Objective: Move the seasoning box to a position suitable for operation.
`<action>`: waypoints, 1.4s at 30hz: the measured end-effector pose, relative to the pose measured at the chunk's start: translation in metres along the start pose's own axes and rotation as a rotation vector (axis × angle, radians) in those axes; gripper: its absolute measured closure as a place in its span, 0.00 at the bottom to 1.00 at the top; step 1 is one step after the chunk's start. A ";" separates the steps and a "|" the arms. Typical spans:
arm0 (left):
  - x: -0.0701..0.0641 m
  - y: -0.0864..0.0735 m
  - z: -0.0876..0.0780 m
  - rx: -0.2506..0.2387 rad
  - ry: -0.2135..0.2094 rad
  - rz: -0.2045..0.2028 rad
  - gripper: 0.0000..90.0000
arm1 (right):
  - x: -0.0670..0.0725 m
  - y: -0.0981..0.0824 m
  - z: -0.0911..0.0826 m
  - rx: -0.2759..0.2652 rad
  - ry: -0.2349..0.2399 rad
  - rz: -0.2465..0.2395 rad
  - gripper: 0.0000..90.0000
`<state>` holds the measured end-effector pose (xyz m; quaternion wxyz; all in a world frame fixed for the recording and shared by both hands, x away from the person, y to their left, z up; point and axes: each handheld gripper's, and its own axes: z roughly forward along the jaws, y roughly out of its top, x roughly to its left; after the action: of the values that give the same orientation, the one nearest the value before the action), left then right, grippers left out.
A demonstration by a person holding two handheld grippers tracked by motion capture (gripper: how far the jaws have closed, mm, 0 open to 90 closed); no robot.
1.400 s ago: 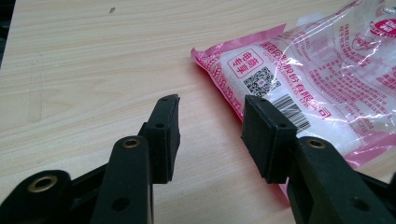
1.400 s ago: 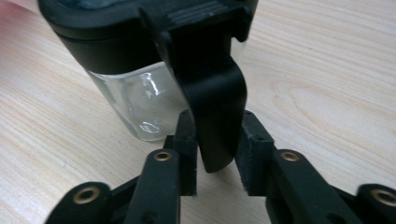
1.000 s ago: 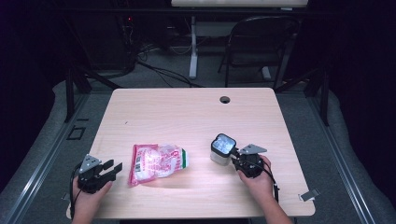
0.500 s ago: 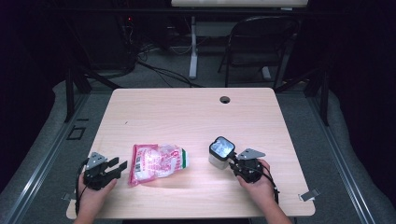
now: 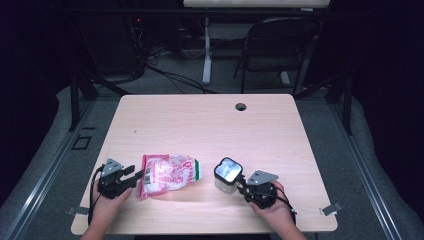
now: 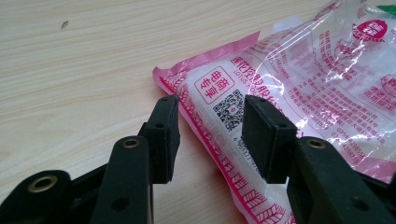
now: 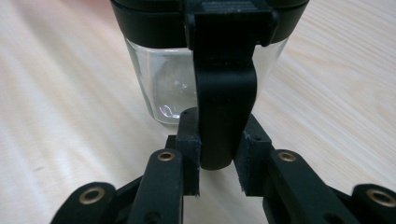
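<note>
Black right tongs (image 7: 217, 154) clamped on jar (image 7: 177, 79) handle; left tongs (image 6: 210, 135) apart w/ bag (image 6: 299, 88) edge between.

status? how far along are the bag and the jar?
Done: right gripper is closed on the black handle of the glass jar, which stands on the table. In hand: left gripper straddles the pink-edged bag's end, jaws open. Left: gripping the bag; nothing lifted yet.
</note>
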<state>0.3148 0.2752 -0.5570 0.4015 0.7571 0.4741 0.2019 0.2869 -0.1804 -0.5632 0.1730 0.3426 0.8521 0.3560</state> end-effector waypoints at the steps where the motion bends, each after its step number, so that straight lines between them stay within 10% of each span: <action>1: 0.000 0.000 0.000 -0.001 -0.001 0.000 0.62 | 0.003 0.001 0.000 -0.005 0.011 -0.011 0.82; 8: 0.002 0.000 0.001 -0.003 0.002 -0.012 0.62 | 0.014 0.002 0.003 0.009 0.056 -0.062 0.82; 42: 0.000 -0.001 -0.005 -0.017 -0.006 -0.024 0.58 | -0.013 -0.002 -0.010 -0.023 0.007 0.124 0.66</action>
<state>0.3111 0.2777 -0.5548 0.4115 0.7486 0.4803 0.1989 0.2894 -0.1958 -0.5573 0.1517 0.3915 0.8256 0.3770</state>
